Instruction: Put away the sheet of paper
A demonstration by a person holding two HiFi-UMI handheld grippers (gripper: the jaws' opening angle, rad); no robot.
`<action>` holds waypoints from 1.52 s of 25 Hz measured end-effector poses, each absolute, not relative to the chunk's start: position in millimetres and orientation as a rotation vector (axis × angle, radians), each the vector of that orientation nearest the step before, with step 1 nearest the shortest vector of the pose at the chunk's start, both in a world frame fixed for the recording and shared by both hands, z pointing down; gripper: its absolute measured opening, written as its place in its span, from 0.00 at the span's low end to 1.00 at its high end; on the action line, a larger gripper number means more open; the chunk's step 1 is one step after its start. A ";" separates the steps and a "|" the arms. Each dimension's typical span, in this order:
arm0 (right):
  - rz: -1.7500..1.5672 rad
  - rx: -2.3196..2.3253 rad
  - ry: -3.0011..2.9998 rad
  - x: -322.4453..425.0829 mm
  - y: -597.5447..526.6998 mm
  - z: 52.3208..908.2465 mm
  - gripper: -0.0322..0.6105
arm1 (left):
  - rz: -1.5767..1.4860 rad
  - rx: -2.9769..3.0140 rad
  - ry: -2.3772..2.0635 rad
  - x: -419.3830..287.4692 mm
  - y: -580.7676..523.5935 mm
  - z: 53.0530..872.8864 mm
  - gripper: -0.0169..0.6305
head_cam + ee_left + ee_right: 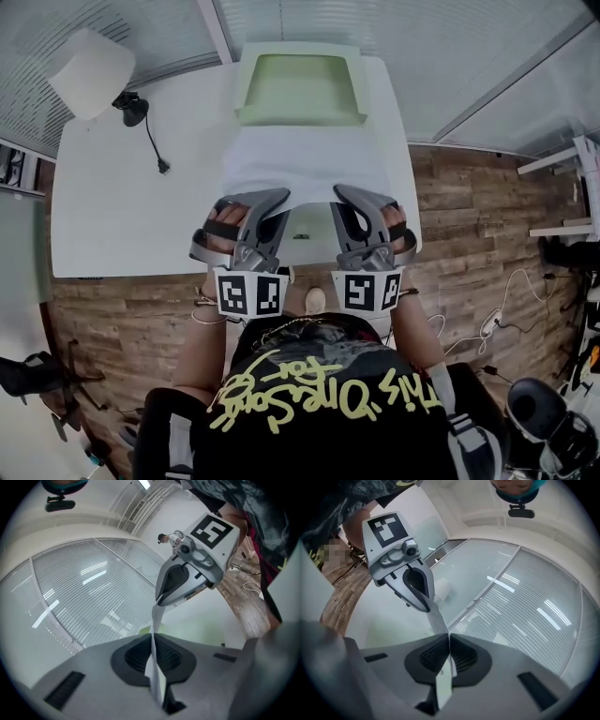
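On paper [305, 164]: left claw [277, 197], right claw [341, 193], abreast.

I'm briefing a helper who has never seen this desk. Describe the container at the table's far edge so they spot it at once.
Start at the white table. At the middle of its far edge, beyond the sheet of paper, sits a pale green tray. It is the only green thing there; the lamp near the far left corner is white.

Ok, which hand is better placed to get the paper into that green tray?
Neither, probably: the left gripper and right gripper each clamp the near edge of the sheet of paper, and the green tray sits straight ahead between them. Move both together.
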State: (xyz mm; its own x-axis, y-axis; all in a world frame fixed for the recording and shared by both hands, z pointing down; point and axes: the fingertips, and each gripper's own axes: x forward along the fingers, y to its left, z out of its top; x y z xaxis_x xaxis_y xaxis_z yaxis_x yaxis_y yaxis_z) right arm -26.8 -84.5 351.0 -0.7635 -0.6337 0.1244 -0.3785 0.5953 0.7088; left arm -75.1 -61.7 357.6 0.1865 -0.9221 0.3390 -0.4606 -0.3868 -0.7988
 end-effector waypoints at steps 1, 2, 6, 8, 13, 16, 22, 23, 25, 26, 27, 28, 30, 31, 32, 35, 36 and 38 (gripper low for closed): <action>-0.964 0.812 -2.460 -27.6 -84.7 353.3 0.06 | -1.129 -1.939 1.292 -75.9 -62.0 359.7 0.04; -0.959 0.809 -2.458 -28.3 -84.8 355.4 0.06 | -1.131 -1.944 1.293 -76.7 -62.2 361.8 0.04; -0.944 0.797 -2.455 -29.9 -86.4 362.4 0.06 | -1.135 -1.967 1.294 -78.2 -63.8 369.8 0.04; -0.934 0.792 -2.452 -30.6 -87.7 366.3 0.06 | -1.140 -1.976 1.293 -78.7 -65.0 373.9 0.04; -0.909 0.776 -2.440 -31.3 -87.5 375.5 0.06 | -1.149 -1.998 1.287 -80.0 -65.8 382.3 0.04; -0.896 0.767 -2.432 -32.9 -88.6 381.6 0.06 | -1.158 -2.009 1.282 -82.1 -67.8 387.6 0.04; -0.863 0.751 -2.418 -34.8 -90.6 395.0 0.06 | -1.177 -2.035 1.265 -84.4 -70.9 399.1 0.04; -0.856 0.748 -2.417 -35.4 -90.9 396.9 0.06 | -1.181 -2.038 1.263 -85.0 -71.4 400.8 0.04; -0.839 0.738 -2.415 -36.2 -90.8 401.6 0.06 | -1.190 -2.049 1.260 -86.2 -71.9 404.5 0.04; -0.833 0.733 -2.413 -36.5 -90.7 403.9 0.06 | -1.194 -2.054 1.257 -86.7 -72.1 406.5 0.04; -0.828 0.728 -2.411 -37.0 -90.7 406.1 0.06 | -1.198 -2.058 1.253 -87.2 -72.5 408.4 0.04; -0.825 0.725 -2.409 -37.4 -90.9 407.9 0.06 | -1.202 -2.062 1.250 -87.6 -72.9 410.0 0.04; -0.820 0.719 -2.407 -38.2 -91.5 410.5 0.06 | -1.205 -2.069 1.246 -88.5 -73.7 412.5 0.04; -0.818 0.716 -2.406 -38.6 -91.9 411.6 0.06 | -1.207 -2.073 1.244 -88.9 -74.0 413.7 0.04; -0.815 0.712 -2.404 -39.0 -92.2 412.9 0.06 | -1.208 -2.077 1.242 -89.2 -74.3 414.9 0.04; -0.804 0.701 -2.396 -39.5 -92.8 417.2 0.06 | -1.212 -2.090 1.233 -89.7 -75.2 418.9 0.04; -0.800 0.701 -2.394 -39.5 -93.2 418.4 0.06 | -1.213 -2.095 1.230 -89.7 -75.8 420.2 0.04; -0.792 0.703 -2.391 -39.5 -94.4 420.5 0.06 | -1.215 -2.103 1.225 -90.0 -77.2 422.5 0.04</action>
State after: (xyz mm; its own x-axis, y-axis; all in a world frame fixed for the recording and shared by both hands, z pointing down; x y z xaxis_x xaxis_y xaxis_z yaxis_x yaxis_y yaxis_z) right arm -39.5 -94.4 420.5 -0.7297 -0.6104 0.3080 -0.3057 0.6942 0.6516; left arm -90.0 -77.2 422.5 0.2307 -0.8486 0.4761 -0.4828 -0.5247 -0.7011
